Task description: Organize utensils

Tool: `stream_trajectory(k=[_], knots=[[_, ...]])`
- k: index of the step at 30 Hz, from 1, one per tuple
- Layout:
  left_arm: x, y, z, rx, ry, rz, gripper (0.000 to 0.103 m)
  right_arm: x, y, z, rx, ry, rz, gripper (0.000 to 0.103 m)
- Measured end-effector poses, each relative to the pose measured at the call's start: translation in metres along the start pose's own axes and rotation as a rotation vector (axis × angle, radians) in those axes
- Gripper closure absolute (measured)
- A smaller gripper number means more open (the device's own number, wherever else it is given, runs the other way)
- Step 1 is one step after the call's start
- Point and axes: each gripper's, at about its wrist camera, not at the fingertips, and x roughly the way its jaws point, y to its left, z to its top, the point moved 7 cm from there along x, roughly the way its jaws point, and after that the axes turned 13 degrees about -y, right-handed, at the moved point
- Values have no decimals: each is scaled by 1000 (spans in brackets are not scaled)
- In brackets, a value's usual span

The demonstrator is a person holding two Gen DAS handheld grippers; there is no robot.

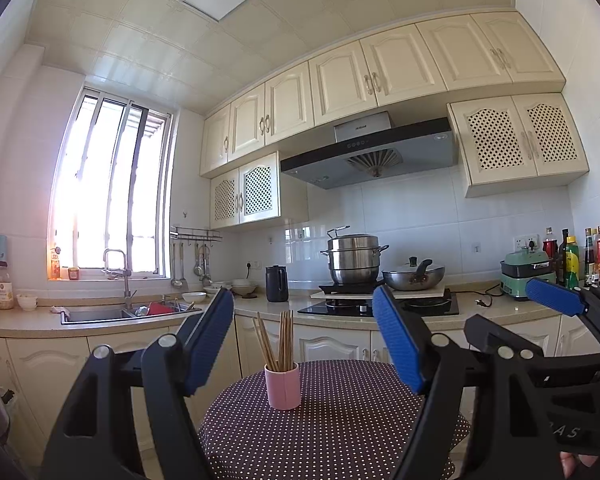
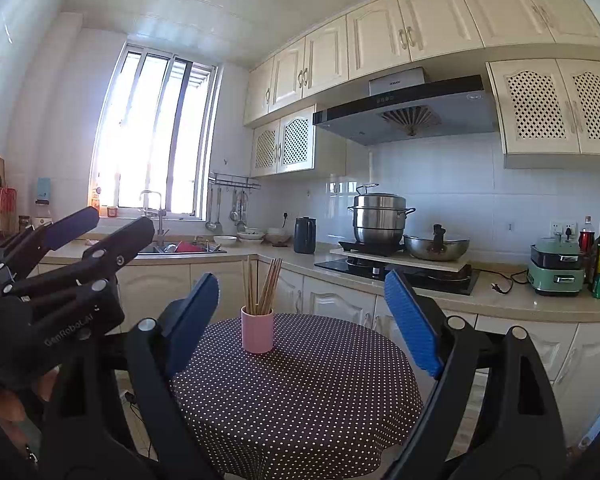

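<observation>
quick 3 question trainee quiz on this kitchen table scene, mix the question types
1. True or false: the chopsticks stand in the pink cup.
2. The cup sits on: A) counter B) dotted table C) sink
3. What does the left tool hold?

Key
1. True.
2. B.
3. Nothing; it is open, as is the right tool.

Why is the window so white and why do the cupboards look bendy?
Left wrist view: sunlight overexposes the window, washing out the outdoors. Right wrist view: same glare at the window; the fisheye lens curves the cupboards and darkens the corners.
</observation>
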Motion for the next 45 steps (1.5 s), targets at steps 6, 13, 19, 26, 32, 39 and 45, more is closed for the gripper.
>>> stream_trajectory(k=[6, 13, 19, 26, 32, 39, 45], knots=[[0, 1, 0, 1, -2, 1, 32, 0, 0, -1, 0, 1, -1, 19], [0, 1, -1, 5, -7, 1, 32, 1, 0, -1, -3, 1, -1, 19], [1, 2, -1, 7, -5, 1, 32, 2, -1, -2, -5, 3, -1, 18], [1, 1, -2, 6, -7, 1, 32, 2, -2, -2, -6, 2, -2, 18], [1, 2, -4, 8, -6, 1, 32, 2, -2, -3, -6, 3, -2, 18], [0, 2, -5, 8, -7, -1, 32, 2, -2, -2, -6, 2, -3, 18], [0, 2, -5, 7, -6, -1, 32, 2, -2, -2, -7, 2, -3, 18]])
